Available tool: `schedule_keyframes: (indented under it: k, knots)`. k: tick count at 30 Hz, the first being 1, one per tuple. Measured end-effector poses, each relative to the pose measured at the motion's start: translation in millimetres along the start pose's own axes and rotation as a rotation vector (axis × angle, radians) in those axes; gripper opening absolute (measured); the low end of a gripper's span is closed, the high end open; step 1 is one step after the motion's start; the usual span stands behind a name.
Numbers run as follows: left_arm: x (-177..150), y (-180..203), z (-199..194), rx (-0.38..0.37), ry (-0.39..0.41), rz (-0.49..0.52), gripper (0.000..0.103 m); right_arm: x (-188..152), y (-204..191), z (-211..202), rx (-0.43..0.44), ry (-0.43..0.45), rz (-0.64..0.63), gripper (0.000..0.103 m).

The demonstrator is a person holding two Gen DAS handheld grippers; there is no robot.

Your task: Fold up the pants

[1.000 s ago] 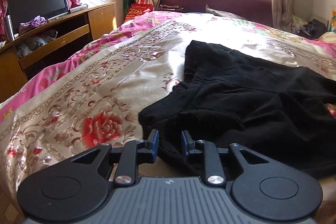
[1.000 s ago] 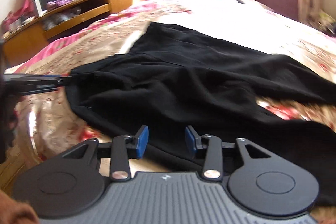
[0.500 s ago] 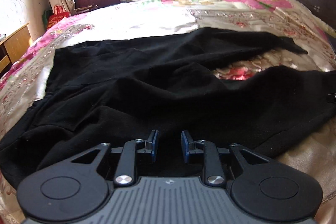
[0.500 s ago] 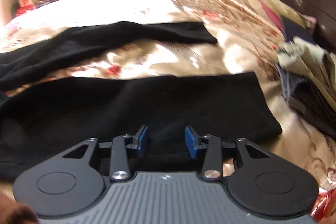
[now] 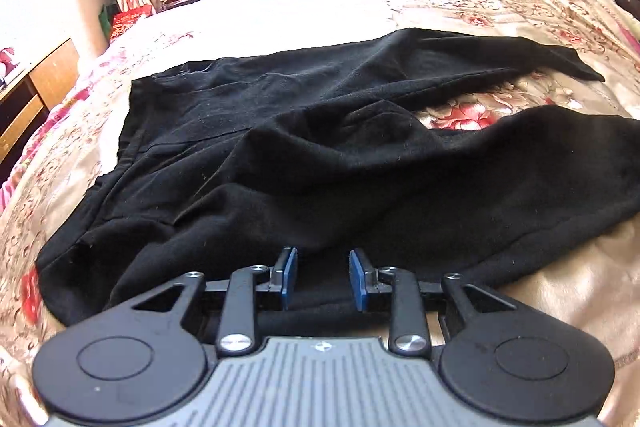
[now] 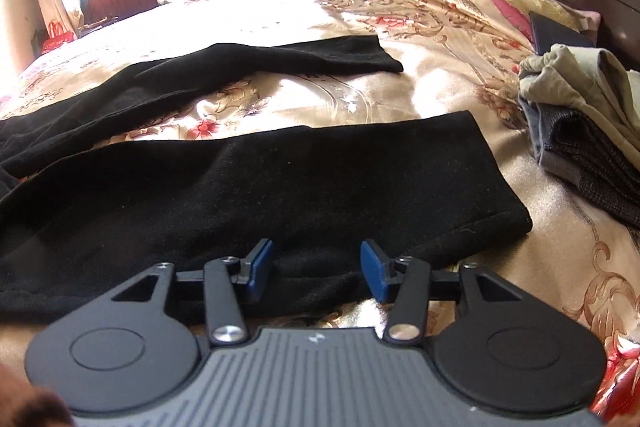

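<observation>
Black pants [image 5: 304, 155] lay spread across the bed [image 5: 320, 3], waistband toward its left edge and the two legs running toward the headboard side, still parted, with a strip of flowered bedspread [image 6: 248, 115] showing between them. Over the preceding second both hands had swung from the left side of the bed, where the cabinet and screen were in view, to the near edge of the garment. The left gripper [image 5: 323, 277] was poised over the seat and upper near leg, its jaws having just been opening and standing apart with cloth under them but not pinched. The right gripper [image 6: 316, 273] stood at the near edge of the nearer leg [image 6: 280, 195], short of its cuff, jaws likewise just widened and clamping nothing. A pile of other folded clothing [image 6: 588, 123] lay by the bed's right edge, apart from the pants. Interpretation: no fold had yet been made; both tools appeared set to take the near edge and carry that leg over the far leg [image 6: 256, 63].
</observation>
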State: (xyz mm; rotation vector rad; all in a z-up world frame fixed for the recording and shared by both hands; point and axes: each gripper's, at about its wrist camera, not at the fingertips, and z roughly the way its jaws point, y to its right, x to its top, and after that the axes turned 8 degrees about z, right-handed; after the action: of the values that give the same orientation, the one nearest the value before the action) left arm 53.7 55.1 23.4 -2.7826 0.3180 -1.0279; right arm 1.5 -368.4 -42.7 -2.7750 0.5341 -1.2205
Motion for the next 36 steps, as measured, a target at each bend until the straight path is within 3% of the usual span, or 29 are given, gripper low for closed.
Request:
schedule_keyframes:
  k: [3, 6, 9, 12, 17, 22, 28, 32, 36]
  knots:
    - [-6.0, -1.6, -17.1, -0.028, -0.020, -0.023, 0.044, -10.5, 2.4, -20.3, 0.023, 0.035, 0.041, 0.050]
    - [-4.2, -5.6, -33.0, -0.003, 0.031, 0.020, 0.044, -16.5, 2.7, -37.9, 0.080, 0.043, 0.075, 0.050]
    - [1.5, -18.3, -43.7, -0.001, 0.078, 0.012, 0.044, -13.8, -12.4, -43.4, 0.078, 0.049, 0.023, 0.050]
    - [9.9, -36.6, -47.0, 0.017, 0.119, 0.038, 0.044, -3.4, -33.2, -48.2, 0.129, 0.057, -0.019, 0.050]
    - [32.1, -77.7, -26.2, -0.024, 0.110, 0.056, 0.044, 21.7, -81.5, -42.2, 0.233, 0.017, -0.175, 0.050]
    - [69.5, -119.1, 21.0, -0.031, 0.111, 0.131, 0.045, 57.3, -149.8, -5.2, 0.295, -0.049, -0.371, 0.050]
    - [122.8, -167.4, 95.2, 0.006, 0.084, 0.213, 0.046, 108.0, -255.2, 72.2, 0.361, -0.119, -0.629, 0.050]
    - [147.9, -198.9, 134.5, 0.044, 0.069, 0.239, 0.053, 140.0, -309.1, 122.9, 0.396, -0.170, -0.682, 0.050]
    - [159.3, -220.9, 165.7, 0.066, 0.029, 0.278, 0.055, 156.7, -346.3, 167.0, 0.399, -0.204, -0.744, 0.051]
